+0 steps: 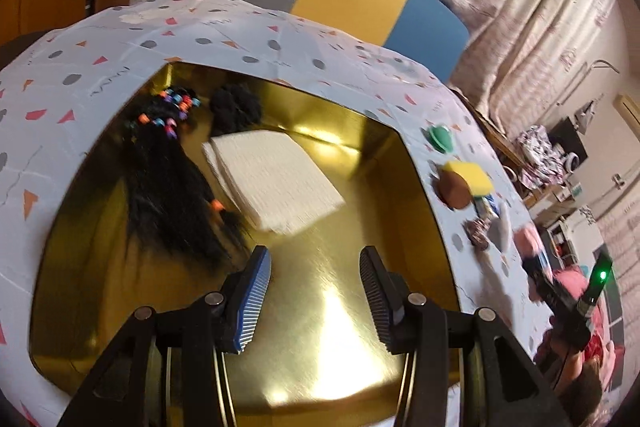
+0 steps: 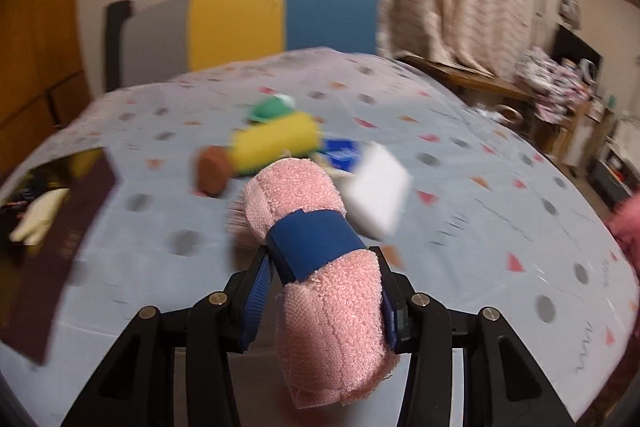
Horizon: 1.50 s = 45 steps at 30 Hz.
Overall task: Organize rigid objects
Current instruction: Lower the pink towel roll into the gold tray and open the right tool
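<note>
Two grippers, right gripper [image 2: 322, 291] fingers clamped on pink rolled towel [image 2: 320, 267] above the desk [image 2: 500, 227], motion-blurred sponge [image 2: 276, 143] beyond, left gripper [image 1: 316, 303] fingers apart over gold tray [image 1: 320, 307], near edge cut off.

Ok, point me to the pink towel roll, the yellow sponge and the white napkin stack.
pink towel roll [image 2: 320, 187]: right wrist view, far end of the roll.
yellow sponge [image 2: 276, 143]: right wrist view, middle of its top face.
white napkin stack [image 1: 276, 175]: left wrist view, centre of the top sheet.
</note>
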Tool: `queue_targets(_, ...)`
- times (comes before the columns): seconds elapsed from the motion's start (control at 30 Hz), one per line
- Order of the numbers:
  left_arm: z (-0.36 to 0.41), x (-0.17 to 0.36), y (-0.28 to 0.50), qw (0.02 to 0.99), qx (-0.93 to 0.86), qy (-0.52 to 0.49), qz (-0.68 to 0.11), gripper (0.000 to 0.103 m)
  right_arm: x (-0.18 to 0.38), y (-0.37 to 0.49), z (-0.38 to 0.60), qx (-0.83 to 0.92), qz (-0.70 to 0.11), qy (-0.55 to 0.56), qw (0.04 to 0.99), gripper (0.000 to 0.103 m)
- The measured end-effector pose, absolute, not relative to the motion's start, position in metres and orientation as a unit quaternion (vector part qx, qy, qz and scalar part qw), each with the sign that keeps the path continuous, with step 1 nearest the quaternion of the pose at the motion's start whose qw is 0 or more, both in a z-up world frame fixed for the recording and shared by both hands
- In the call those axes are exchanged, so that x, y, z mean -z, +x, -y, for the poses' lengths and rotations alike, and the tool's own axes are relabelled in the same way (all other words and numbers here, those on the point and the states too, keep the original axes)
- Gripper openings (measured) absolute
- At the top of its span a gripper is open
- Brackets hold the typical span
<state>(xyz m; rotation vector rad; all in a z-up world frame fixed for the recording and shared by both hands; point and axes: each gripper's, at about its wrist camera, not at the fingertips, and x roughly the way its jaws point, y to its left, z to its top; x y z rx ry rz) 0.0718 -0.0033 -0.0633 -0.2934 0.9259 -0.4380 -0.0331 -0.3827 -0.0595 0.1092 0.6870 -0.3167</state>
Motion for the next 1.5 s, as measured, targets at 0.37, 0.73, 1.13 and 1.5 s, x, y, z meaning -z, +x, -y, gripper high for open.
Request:
queue_targets(0.37,-0.007,0.058,0.047,0.868,0.214,-0.130,-0.428,0.047,0.021,0.011,0.268,-0.002,-0.334,0.065,0.941,0.048)
queue_targets(0.73,-0.029,0.055,0.040,0.874,0.202,-0.132,-0.421,0.047,0.025,0.083,0.166,-0.098,-0.383,0.010,0.918,0.048)
queue_targets(1.13,-0.057,0.052,0.036,0.876,0.184,-0.156,-0.417,0.047,0.056,0.177,0.134,-0.085,-0.449,-0.014,0.889,0.051)
queue_targets(1.5,-0.047,0.057,0.035,0.866,0.201,-0.167,-0.427,0.047,0.038,0.138,0.167,-0.065,-0.404,0.036,0.912,0.073)
